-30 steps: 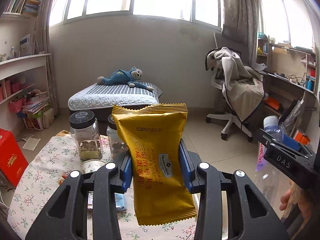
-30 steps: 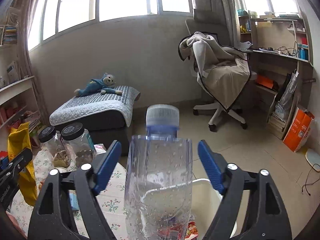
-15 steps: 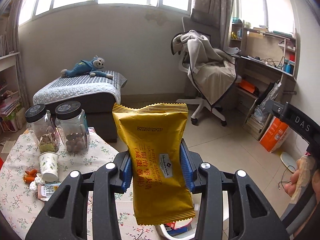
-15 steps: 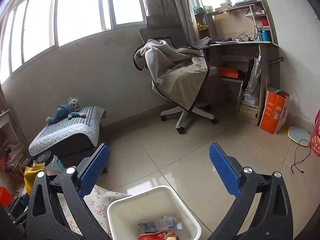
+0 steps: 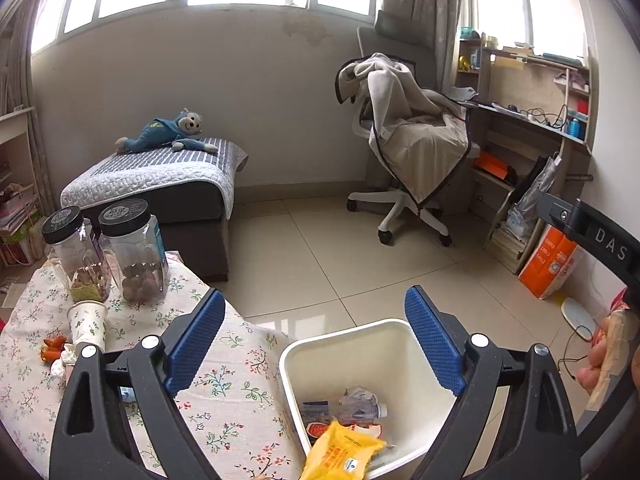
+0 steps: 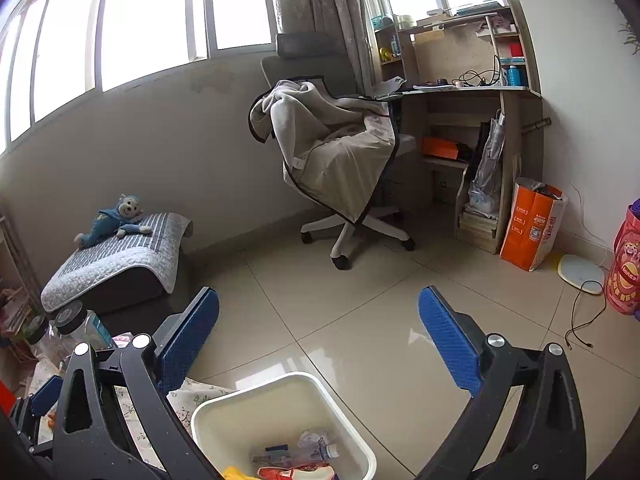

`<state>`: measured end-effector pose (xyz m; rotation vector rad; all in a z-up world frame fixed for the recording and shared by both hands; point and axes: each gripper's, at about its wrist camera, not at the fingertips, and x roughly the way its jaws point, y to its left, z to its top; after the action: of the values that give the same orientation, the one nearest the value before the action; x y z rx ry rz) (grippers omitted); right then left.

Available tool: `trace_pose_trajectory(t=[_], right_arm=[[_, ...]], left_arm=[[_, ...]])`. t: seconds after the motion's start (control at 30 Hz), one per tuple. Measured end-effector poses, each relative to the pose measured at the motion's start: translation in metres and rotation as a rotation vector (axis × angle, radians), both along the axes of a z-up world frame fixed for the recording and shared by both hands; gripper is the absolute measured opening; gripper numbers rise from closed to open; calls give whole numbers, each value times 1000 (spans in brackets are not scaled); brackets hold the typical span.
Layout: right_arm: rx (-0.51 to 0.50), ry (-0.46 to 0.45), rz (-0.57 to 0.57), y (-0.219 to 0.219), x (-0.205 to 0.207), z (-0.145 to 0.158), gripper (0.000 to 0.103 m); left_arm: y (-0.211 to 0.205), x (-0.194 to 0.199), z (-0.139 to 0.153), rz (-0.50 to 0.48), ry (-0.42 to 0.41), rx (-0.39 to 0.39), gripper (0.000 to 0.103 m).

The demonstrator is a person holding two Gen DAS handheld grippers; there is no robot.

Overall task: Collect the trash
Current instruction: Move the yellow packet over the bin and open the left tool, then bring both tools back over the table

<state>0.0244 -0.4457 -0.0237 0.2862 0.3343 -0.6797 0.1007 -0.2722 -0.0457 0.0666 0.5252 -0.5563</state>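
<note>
Drop step being finished: yellow foil snack packet [image 5: 344, 454] lying in white plastic bin [image 5: 384, 330]. Left gripper [image 5: 316, 344] and right gripper [image 6: 320, 344] being held wide apart, nothing gripped. Next: small paper cup [image 5: 86, 322] on far-left floral table being targeted.

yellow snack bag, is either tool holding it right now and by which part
Neither. Both the left tool and the right tool are open and hold nothing. The yellow snack bag is in the white bin.

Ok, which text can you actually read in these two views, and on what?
"DAS": on the right gripper's black body, left wrist view.
Yellow wrapper in the bin: print blurred.
Orange bag: print too small.
Jar lids: unreadable.
Red bag: unreadable.
</note>
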Motion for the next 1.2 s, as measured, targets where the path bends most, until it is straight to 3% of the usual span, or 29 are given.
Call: trace_pose_trajectory(t=[0.47,0.73,1.0,1.1,1.2], right_arm=[[-121,46,110,79,19,-4,96],[-120,69,222,123,38,-5,96],[-101,197,444,194,67,-24,96],[-114,234,508,218,74,-28,96],[-105,284,554,234,84,-33,96]], left_arm=[[75,5,24,236,-77,-18,96],[128,11,16,347,-52,43,96],[210,35,-19,488,97,179,96],[244,51,-45,503,267,242,96],[279,68,-86,466,534,268,96]])
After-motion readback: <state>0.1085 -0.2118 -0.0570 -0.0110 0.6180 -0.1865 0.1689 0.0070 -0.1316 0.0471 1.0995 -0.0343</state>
